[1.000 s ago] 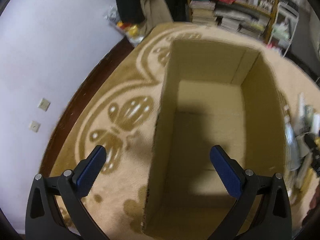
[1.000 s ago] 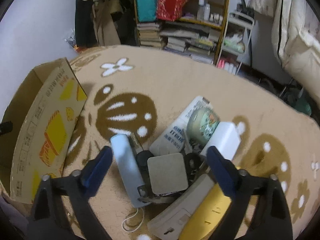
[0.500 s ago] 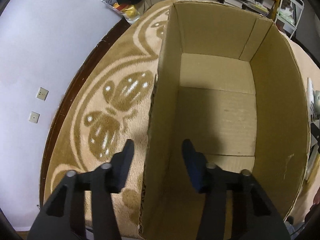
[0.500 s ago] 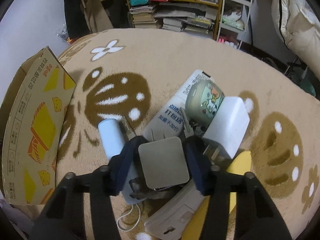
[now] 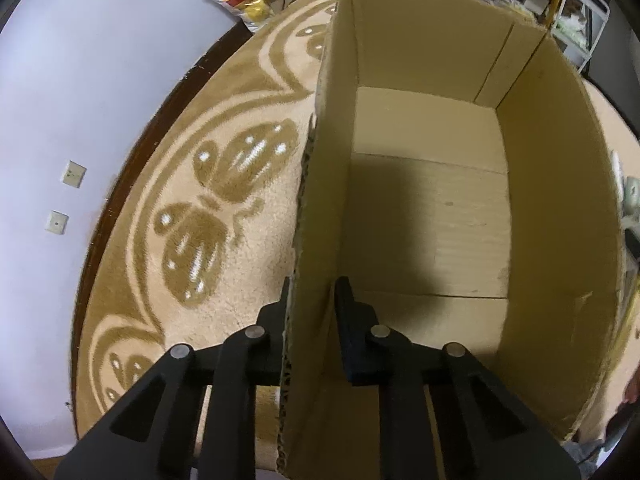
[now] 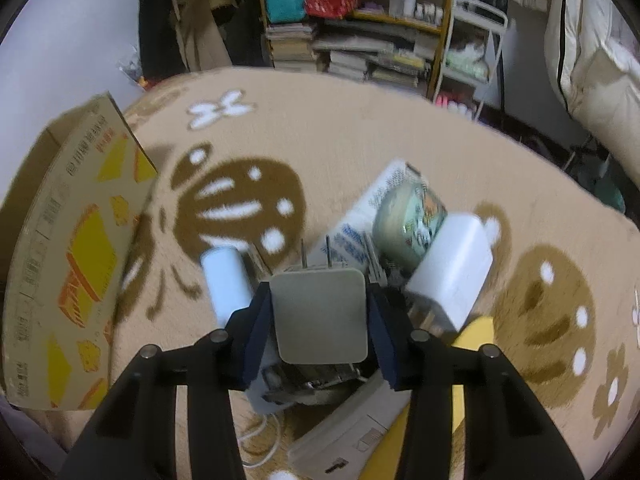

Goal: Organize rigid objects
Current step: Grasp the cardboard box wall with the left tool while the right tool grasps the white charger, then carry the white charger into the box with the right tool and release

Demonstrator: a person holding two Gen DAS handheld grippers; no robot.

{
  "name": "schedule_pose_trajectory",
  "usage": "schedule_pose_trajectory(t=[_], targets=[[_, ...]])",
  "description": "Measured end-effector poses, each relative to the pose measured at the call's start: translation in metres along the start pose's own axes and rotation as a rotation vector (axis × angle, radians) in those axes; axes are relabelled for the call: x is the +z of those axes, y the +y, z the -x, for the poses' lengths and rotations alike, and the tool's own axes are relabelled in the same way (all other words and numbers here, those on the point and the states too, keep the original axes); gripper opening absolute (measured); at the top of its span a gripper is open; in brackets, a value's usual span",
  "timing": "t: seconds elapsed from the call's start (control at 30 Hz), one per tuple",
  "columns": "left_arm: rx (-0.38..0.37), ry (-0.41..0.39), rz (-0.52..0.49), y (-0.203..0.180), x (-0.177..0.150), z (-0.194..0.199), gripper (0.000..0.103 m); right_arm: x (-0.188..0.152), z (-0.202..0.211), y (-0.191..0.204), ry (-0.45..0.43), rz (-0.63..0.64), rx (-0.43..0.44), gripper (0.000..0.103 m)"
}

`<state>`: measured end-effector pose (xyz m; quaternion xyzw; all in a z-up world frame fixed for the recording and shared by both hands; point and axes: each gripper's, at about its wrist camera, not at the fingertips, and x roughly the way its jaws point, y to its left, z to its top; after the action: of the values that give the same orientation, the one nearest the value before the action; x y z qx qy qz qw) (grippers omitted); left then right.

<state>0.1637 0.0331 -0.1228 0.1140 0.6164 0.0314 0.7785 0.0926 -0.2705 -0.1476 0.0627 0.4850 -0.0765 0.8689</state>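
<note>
Both tools clamped: box wall (image 5: 320, 216), charger (image 6: 319, 316).

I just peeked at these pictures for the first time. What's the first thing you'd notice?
The big empty cardboard box fills the left view, and the left claw is pinching its near wall. In the right view, the right claw squeezes a square grey plug adapter above a jumbled pile on the butterfly rug, beside a white charger block and a cartoon-printed tin.
</note>
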Motion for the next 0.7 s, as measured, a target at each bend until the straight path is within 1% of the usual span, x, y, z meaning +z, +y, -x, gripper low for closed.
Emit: schedule_pose_trajectory(t=[0.07, 0.17, 0.27, 0.43, 0.5, 0.57, 0.7], targets=[[0.006, 0.006, -0.006, -0.002, -0.001, -0.001, 0.016, 0.002, 0.008, 0.001, -0.024, 0.001, 0.012, 0.049], [0.018, 0.0, -0.022, -0.005, -0.002, 0.001, 0.016, 0.006, 0.02, 0.006, -0.04, -0.012, 0.052, 0.049], [0.03, -0.004, -0.035, -0.007, -0.003, 0.001, 0.016, 0.012, 0.038, 0.017, -0.083, -0.003, 0.093, 0.049], [0.029, -0.008, -0.032, -0.007, -0.004, 0.001, 0.016, 0.029, 0.07, 0.044, -0.193, 0.056, 0.123, 0.049], [0.028, -0.011, -0.03, -0.006, -0.004, 0.001, 0.016, 0.037, 0.078, 0.053, -0.222, 0.066, 0.142, 0.049], [0.032, -0.013, -0.036, -0.006, -0.005, 0.002, 0.016, 0.046, 0.085, 0.067, -0.249, 0.073, 0.177, 0.049], [0.032, -0.014, -0.035, -0.007, -0.005, 0.002, 0.017, 0.055, 0.095, 0.095, -0.289, 0.103, 0.244, 0.049]])
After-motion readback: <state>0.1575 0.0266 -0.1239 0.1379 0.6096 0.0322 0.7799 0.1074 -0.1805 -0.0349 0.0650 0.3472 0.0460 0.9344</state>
